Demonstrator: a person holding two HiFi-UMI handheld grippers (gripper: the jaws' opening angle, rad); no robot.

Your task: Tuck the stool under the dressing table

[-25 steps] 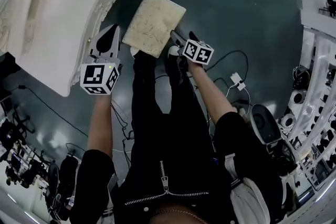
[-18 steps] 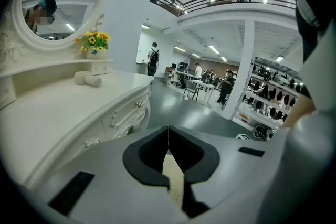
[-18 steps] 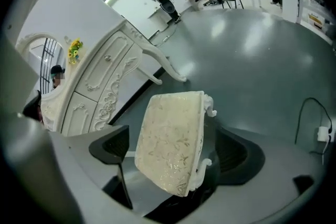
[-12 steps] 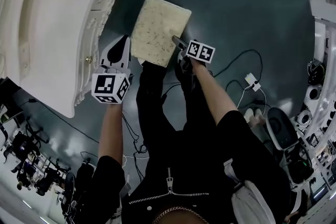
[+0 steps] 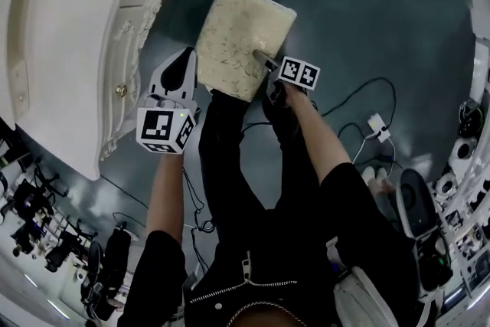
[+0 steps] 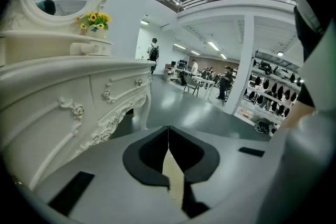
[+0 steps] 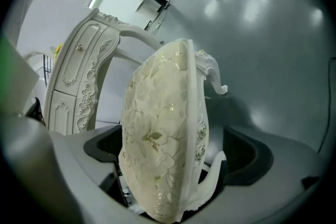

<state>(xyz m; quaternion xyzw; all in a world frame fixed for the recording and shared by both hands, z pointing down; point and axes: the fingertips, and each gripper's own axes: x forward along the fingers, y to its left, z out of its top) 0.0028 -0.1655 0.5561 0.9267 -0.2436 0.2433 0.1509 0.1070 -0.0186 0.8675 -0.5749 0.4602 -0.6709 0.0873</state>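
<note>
Right gripper point(image 5: 262, 60) sits at the near right edge of the stool point(image 5: 243, 38). I read its jaws as spread wide: they have just been opening, the padded seat stands between them, and neither pad presses on it. Left gripper point(image 5: 181, 71) has its jaws brought together with nothing clamped. It hangs just beside the stool's left edge, between the stool and the dressing table point(image 5: 69, 50). The stool stands cushion up on the dark floor point(image 5: 360, 11), close beside the dressing table's carved front and not yet beneath its top.
</note>
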